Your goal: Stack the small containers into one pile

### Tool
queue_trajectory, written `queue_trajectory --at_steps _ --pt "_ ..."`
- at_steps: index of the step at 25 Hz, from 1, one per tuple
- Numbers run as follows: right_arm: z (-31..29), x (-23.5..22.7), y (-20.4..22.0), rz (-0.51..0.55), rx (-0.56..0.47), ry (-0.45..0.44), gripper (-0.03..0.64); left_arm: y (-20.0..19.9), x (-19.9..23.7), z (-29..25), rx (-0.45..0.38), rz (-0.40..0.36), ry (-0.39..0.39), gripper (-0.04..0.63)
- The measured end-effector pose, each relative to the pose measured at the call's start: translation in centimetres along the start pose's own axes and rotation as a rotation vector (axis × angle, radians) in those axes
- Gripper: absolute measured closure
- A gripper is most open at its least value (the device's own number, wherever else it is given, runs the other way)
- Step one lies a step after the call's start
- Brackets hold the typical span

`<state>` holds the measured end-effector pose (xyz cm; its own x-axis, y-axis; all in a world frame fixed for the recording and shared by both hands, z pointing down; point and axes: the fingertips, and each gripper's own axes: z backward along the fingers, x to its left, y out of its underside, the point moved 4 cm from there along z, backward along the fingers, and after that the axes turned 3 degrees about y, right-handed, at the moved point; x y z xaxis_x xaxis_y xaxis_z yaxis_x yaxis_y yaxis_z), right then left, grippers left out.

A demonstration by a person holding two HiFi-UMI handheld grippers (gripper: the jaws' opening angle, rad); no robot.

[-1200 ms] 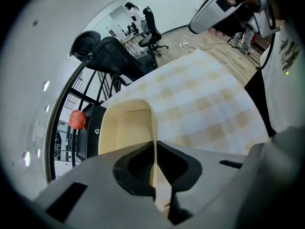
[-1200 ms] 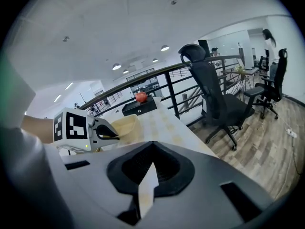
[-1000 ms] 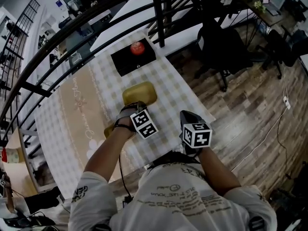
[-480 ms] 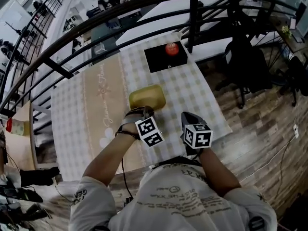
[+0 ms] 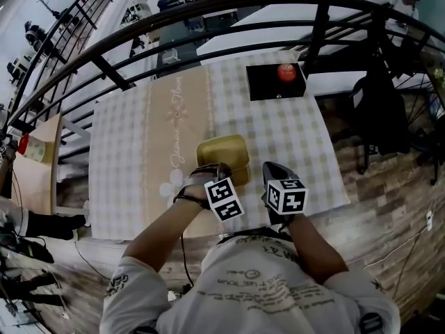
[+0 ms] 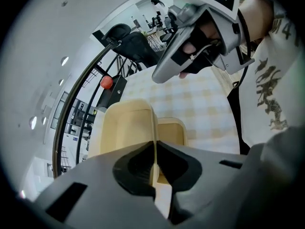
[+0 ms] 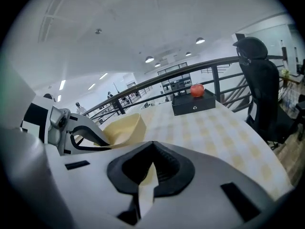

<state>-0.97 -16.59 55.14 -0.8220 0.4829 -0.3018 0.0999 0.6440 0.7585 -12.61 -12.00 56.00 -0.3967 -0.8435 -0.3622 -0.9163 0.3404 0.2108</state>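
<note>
A cream-yellow small container (image 6: 125,128) is tilted up, and my left gripper (image 6: 154,162) is shut on its thin side wall. A second container (image 6: 172,130) of the same colour lies right beside it on the checked tablecloth. From the head view they read as one yellow shape (image 5: 222,153) just ahead of the left gripper (image 5: 208,170). My right gripper (image 5: 272,171) hovers to the right of them with jaws together and nothing seen in them. The right gripper view shows the held container (image 7: 125,128) in the left gripper (image 7: 90,136).
A black box (image 5: 275,82) with a red apple (image 5: 286,72) on it stands at the table's far right corner. A dark metal railing (image 5: 208,26) runs behind the table. An office chair (image 7: 259,87) stands off the right edge over the wooden floor.
The head view has swung, so the table now sits further right and lower in the picture. The yellow container has come closer to the left gripper. Both grippers keep their places before the body.
</note>
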Motion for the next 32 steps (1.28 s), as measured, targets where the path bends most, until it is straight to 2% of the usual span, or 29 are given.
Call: queue_trajectory --at_steps 7,15,32 --pt "-0.5 0.4 0.8 0.002 0.025 0.004 0.614 1.6 -2.2 -1.5 0.026 -0.02 0.053 0.577" --pt "-0.3 -0.2 1.2 -0.012 0.035 0.027 0.614 1.4 -3.7 -2.5 0.03 -0.038 0.104 0.577" --pt "0.9 -1.2 2.5 -0.027 0.046 0.052 0.614 2.0 -5.9 -3.9 0.07 -0.03 0.134 0.575"
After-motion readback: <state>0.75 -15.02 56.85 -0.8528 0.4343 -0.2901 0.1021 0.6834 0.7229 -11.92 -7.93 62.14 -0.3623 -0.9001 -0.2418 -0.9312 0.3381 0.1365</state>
